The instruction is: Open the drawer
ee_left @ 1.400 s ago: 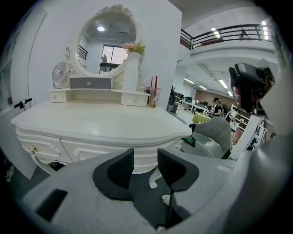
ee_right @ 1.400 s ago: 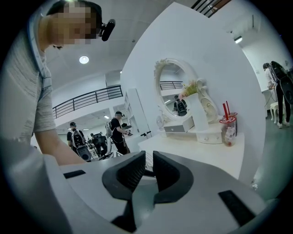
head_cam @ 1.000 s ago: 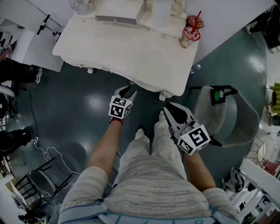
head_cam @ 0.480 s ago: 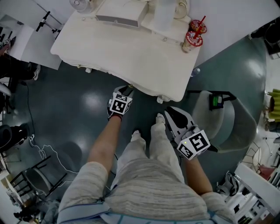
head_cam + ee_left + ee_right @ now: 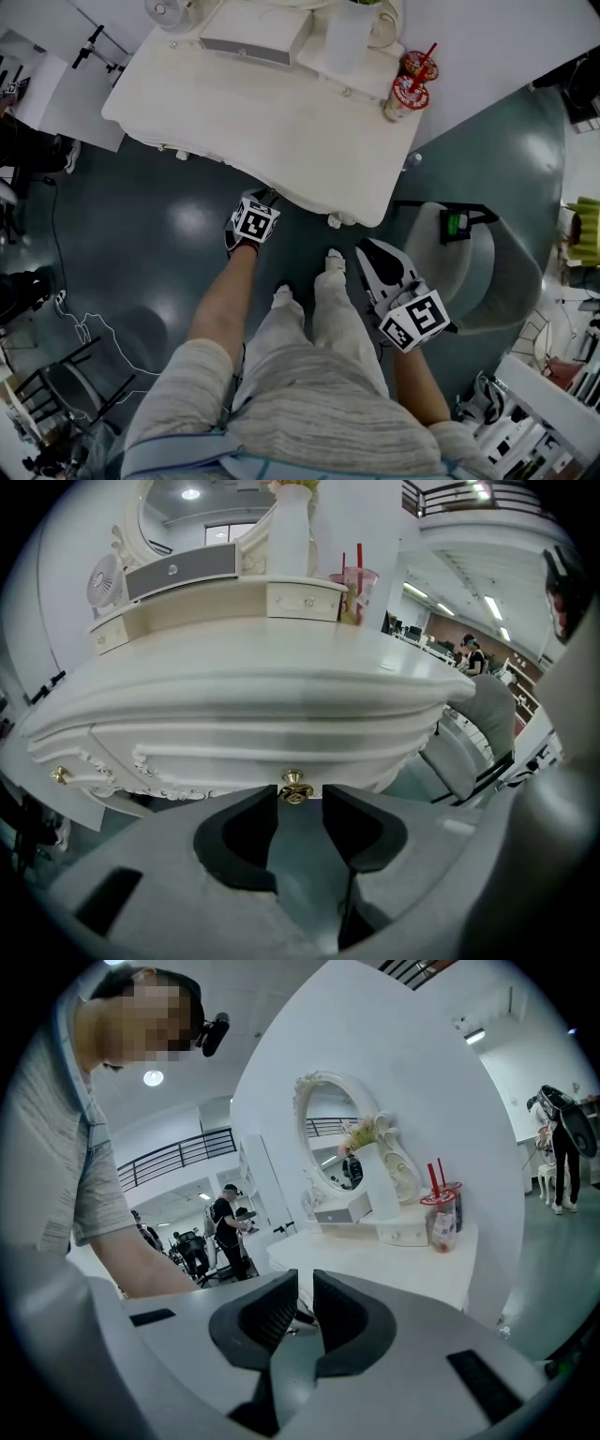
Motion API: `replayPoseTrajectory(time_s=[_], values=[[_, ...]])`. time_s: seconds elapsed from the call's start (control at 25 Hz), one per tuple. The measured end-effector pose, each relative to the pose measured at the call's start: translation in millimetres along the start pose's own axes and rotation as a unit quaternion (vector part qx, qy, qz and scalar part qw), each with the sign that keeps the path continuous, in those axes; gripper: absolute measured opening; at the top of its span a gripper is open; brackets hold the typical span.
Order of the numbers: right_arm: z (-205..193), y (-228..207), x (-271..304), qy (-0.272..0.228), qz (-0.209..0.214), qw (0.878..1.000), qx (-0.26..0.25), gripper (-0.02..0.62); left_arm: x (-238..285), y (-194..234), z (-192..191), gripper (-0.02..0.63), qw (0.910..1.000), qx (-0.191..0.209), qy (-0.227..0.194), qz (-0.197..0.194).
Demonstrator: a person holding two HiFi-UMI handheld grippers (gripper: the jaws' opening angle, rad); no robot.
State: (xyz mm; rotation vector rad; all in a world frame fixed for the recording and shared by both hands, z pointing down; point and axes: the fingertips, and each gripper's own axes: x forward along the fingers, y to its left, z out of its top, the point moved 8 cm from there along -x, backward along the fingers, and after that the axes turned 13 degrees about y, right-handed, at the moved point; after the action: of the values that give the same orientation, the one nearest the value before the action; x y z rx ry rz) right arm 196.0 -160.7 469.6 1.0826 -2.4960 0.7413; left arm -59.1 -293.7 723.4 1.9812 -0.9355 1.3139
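Nearly on the knob, drawer shut

Closest in: left gripper [image 5: 300, 803], matte grey plastic with black rubbery pads. Jaws narrowly apart, tips level with either side of the knob [image 5: 295, 787] and seemingly short of pinching it. Right gripper [image 5: 306, 1283], well back from the knob and off to its right beside the person's leg. Idle, jaws drawn together to a thin slit, nothing in it.

Likely trouble from here:
- Closing on the very tips only, then slipping off a small, round, polished brass knob under the pull.
- Pulling upward or sideways rather than straight out from the knob, probably enough to jam the drawer [image 5: 239, 759] in its frame.
- Tugging hard enough to shift the whole piece instead of the drawer, possibly toppling the cup [image 5: 357, 591] far behind the knob.

Just behind the knob: drawer front, closed, glossy cream, bowed outward, trimmed with raised scrollwork. Second brass knob [image 5: 60, 775] far to the left.

Above the knob: dressing table [image 5: 281, 682] top, smooth, broad, with stepped, rounded mouldings along the edge.

Farther behind the knob: low shelf of small drawers [image 5: 305, 600], oval mirror [image 5: 187, 508], little round fan [image 5: 105, 581], and the clear plastic cup with a red straw.

Off to the knob's right: pale moulded chair [image 5: 489, 714] on dark legs.
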Motion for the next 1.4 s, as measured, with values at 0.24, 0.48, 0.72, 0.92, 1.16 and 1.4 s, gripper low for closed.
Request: replayPoseTrajectory(time_s=[0.24, 0.48, 0.72, 0.92, 1.16, 1.4], values=[[-0.8, -4.5, -3.7, 0.003, -0.006, 1.0, 0.003, 0.012, 8.0, 2.5, 4.0, 0.156, 0.9999, -0.01, 0.008, 0.007], [-1.9, -5.0, -6.4, 0.007, -0.007, 1.0, 0.006, 0.012, 11.6, 3.7, 5.3, 0.143, 0.9998, -0.01, 0.018, 0.006], [-1.3, -0.6, -5.7, 0.008, -0.006, 1.0, 0.004, 0.012, 12.9, 4.6, 3.0, 0.14, 0.9996, -0.008, 0.025, 0.007], [-1.9, 9.7, -4.8, 0.011, -0.001, 1.0, 0.0, 0.012, 9.2, 1.2, -9.2, 0.138, 0.9995, -0.013, 0.028, 0.007], [0.4, 25.4, -4.1, 0.013, 0.006, 1.0, -0.01, 0.012, 3.1, -2.9, -29.4, 0.138, 0.9994, -0.008, 0.034, 0.001], [1.8, 43.9, -1.1, 0.013, 0.015, 1.0, -0.021, 0.012, -6.8, -9.4, -53.4, 0.138, 0.9992, -0.006, 0.039, -0.009]])
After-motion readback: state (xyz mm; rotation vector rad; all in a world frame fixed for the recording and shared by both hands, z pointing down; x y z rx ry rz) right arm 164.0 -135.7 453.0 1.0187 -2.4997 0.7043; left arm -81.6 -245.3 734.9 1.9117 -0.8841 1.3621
